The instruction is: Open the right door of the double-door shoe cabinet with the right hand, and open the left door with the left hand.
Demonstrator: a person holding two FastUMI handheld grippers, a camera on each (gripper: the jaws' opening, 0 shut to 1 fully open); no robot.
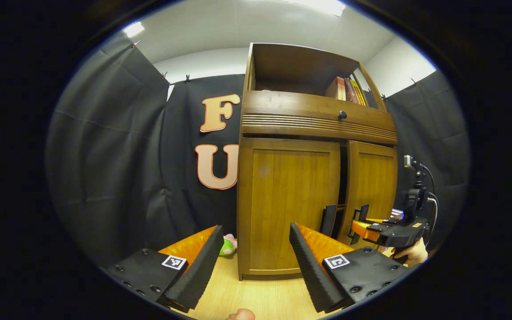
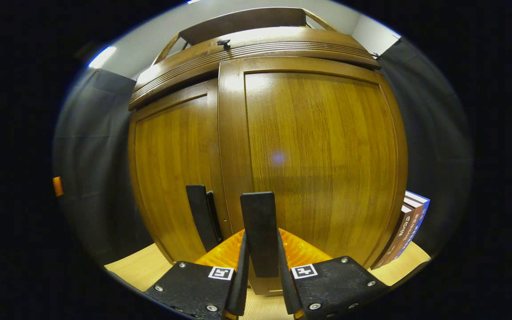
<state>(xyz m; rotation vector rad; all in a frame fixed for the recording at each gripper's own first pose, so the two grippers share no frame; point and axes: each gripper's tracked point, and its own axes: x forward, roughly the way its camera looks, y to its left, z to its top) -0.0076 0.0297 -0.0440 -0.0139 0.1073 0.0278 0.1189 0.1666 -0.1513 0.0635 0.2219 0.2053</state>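
Right gripper (image 2: 260, 266) on right-door handle (image 2: 259, 231)

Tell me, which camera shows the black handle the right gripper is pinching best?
The right gripper view: the handle stands big and close, clamped between the right gripper fingers. The left gripper view shows that handle small and far off on the right door.

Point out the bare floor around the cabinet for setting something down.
Free: wood floor before the left door, between the left gripper fingers. Crowded: a toy at the cabinet's left corner, books beside its right side, right gripper at the right door handle.
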